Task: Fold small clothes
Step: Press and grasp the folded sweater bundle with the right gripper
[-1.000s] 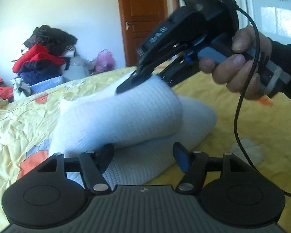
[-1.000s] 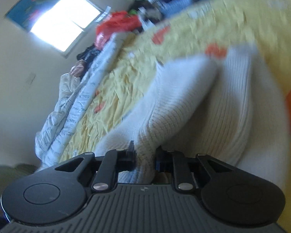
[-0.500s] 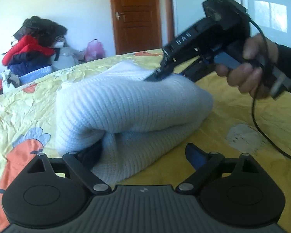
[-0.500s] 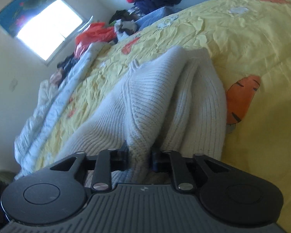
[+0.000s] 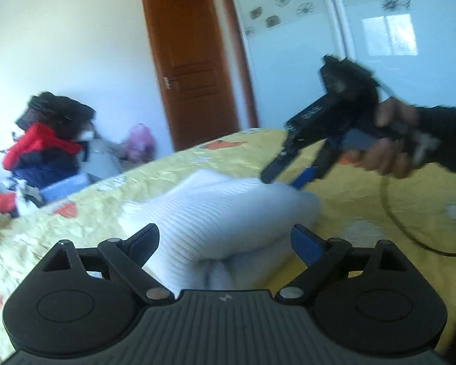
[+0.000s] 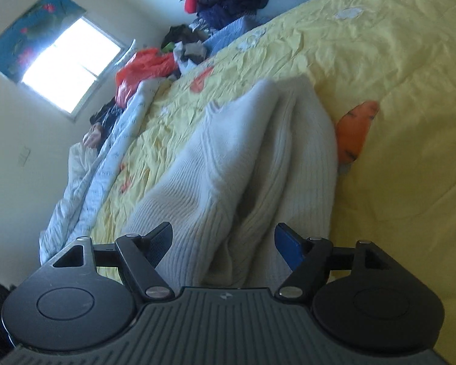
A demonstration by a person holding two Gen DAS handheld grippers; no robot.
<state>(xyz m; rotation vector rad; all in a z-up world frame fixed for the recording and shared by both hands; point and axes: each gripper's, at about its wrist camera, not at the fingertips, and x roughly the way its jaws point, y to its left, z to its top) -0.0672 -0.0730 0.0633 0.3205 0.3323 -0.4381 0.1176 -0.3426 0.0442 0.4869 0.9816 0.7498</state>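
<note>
**Both wrist views: jaws spread around the folded knit**

Left wrist view shows your left gripper (image 5: pixel 225 240) tilted down, jaws wide, holding nothing; the white sweater (image 5: pixel 228 210) lies between them on the bed (image 5: pixel 364 200). Only this view shows your right hand (image 5: pixel 386 146) angling its tool downward. Your right gripper (image 6: pixel 222 240) is opening its jaws, sweater between, ungripped.

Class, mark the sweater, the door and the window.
sweater (image 6: pixel 258 158): right wrist view, ribbed middle fold.
door (image 5: pixel 194 70): left wrist view, upper panel.
window (image 6: pixel 70 64): right wrist view, bright pane.
</note>
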